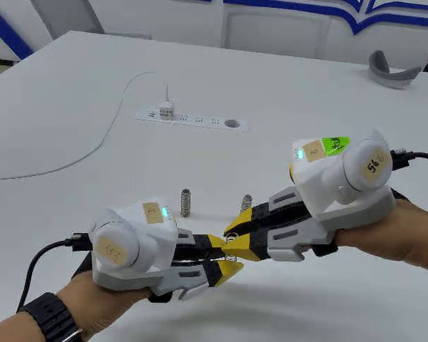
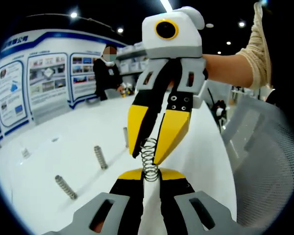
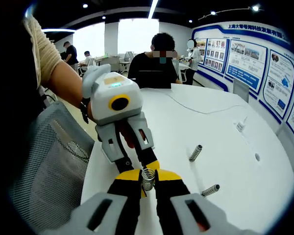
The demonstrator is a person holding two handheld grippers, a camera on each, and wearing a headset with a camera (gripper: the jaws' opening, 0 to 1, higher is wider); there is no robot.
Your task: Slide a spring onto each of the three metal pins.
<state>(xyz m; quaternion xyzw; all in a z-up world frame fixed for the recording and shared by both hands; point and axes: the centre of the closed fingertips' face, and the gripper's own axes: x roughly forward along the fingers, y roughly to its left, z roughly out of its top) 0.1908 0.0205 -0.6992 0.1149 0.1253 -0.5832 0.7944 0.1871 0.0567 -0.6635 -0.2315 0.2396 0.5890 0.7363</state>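
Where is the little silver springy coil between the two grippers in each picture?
Head view: the small silver coil spring is low centre.
Left gripper view: the spring is centre, just below the middle.
Right gripper view: the spring is bottom centre.
Shared landmark: the spring-covered metal pins standing on the table nearby.

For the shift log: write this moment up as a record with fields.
spring: held between both grippers' tips
left gripper: shut on spring
right gripper: shut on spring, tip to tip with left
loaded pins: two, upright on table
third pin: looks bare
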